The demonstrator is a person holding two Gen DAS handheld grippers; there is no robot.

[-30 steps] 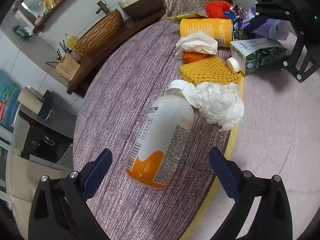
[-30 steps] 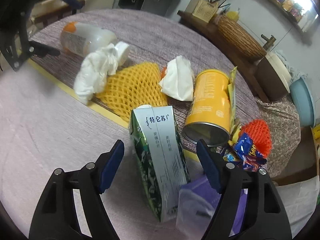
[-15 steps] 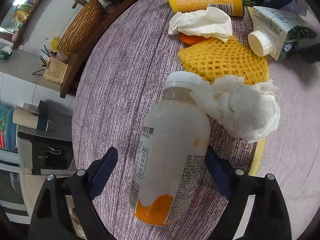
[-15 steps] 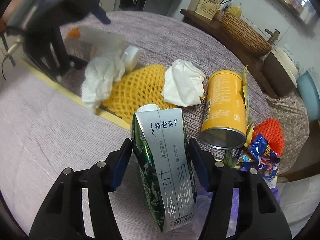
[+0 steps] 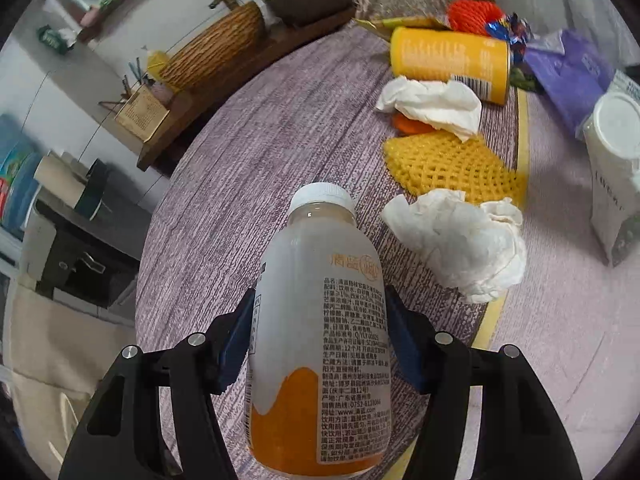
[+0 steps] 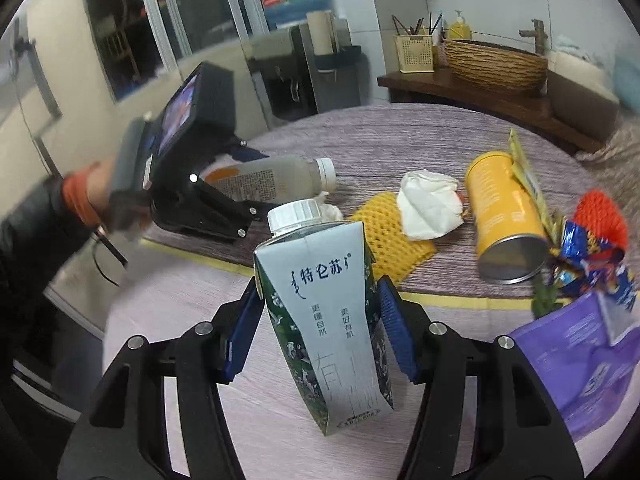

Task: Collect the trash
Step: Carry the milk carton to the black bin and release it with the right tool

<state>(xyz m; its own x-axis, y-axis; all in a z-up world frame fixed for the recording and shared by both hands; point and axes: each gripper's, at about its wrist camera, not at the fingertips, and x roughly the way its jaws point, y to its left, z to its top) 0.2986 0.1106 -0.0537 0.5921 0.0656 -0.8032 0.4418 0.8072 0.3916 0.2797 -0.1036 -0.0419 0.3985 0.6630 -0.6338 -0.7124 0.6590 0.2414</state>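
Observation:
My left gripper (image 5: 318,334) is shut on a plastic bottle (image 5: 320,344) with a white cap and orange base, held off the round table (image 5: 248,168). My right gripper (image 6: 318,330) is shut on a green and white milk carton (image 6: 324,328) with a white screw cap, lifted above the table. The bottle (image 6: 268,178) and left gripper also show in the right wrist view. On the table lie a crumpled white tissue (image 5: 460,236), a yellow foam net (image 5: 448,164), a second tissue (image 5: 432,100) and a yellow can (image 5: 448,60) on its side.
An orange net (image 6: 598,216), shiny candy wrappers (image 6: 592,264) and a purple bag (image 6: 576,356) lie at the table's right. A wooden shelf (image 6: 472,92) with a woven basket (image 6: 496,64) stands behind. A dark water dispenser (image 6: 304,72) stands beyond the table.
Both grippers closed on their objects and lifted them: the left took the bottle, the right took the carton and tilted it upright.

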